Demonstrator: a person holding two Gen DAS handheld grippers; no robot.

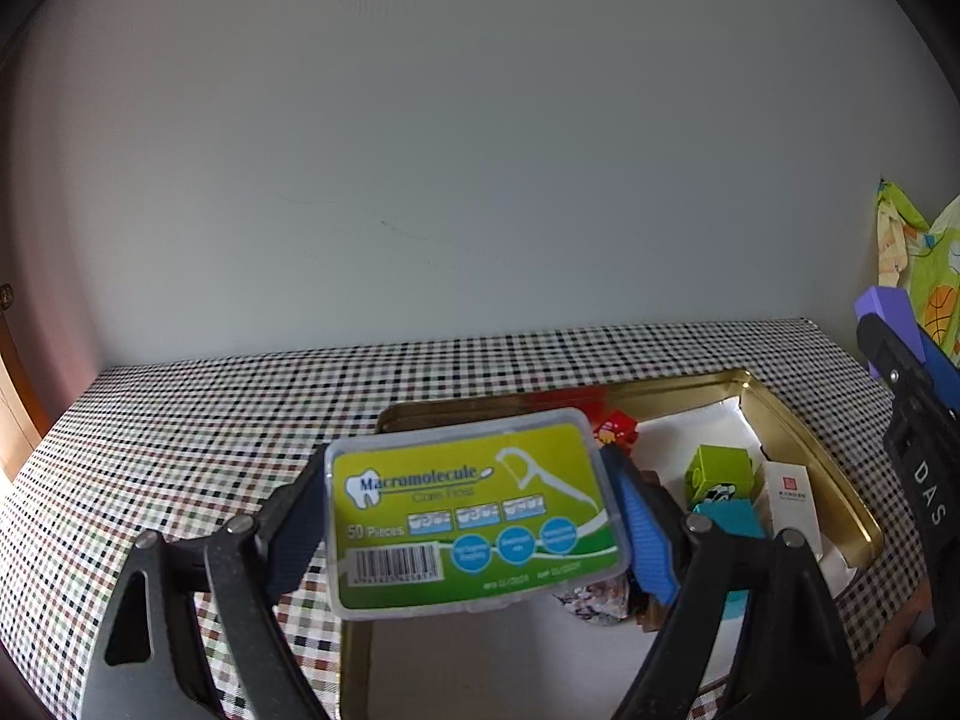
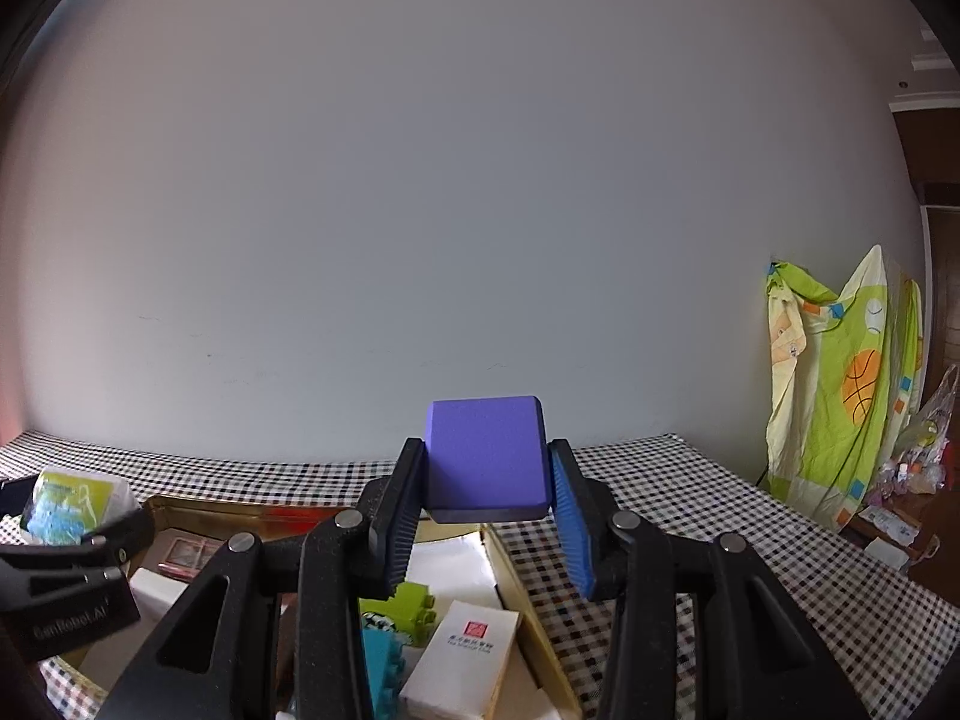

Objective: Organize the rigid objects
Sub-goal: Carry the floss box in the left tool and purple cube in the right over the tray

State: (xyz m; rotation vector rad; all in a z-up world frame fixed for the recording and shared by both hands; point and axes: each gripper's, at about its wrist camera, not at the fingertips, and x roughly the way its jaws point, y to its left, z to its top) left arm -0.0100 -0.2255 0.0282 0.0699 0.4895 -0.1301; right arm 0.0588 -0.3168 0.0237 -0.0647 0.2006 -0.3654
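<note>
My left gripper (image 1: 474, 516) is clamped on a clear floss box (image 1: 474, 513) with a green label. I hold the box up in the air, above the near left part of the gold tray (image 1: 804, 438). My right gripper (image 2: 487, 480) is clamped on a purple block (image 2: 486, 456). That block is also up in the air, above the tray's far right corner.

The tray sits on the table (image 1: 180, 420), which has a checked cloth on it. Inside the tray, on the right side, there is a green toy brick (image 1: 720, 471). A blue toy brick (image 1: 735, 519) lies just in front of it, touching it. A white card box (image 2: 462, 654) with a red square lies just to the right of the bricks. A small red toy (image 1: 618, 429) sits near the tray's back wall.

Past the right end of the table, a green cloth (image 2: 840, 384) with a basketball picture hangs by the wall.
</note>
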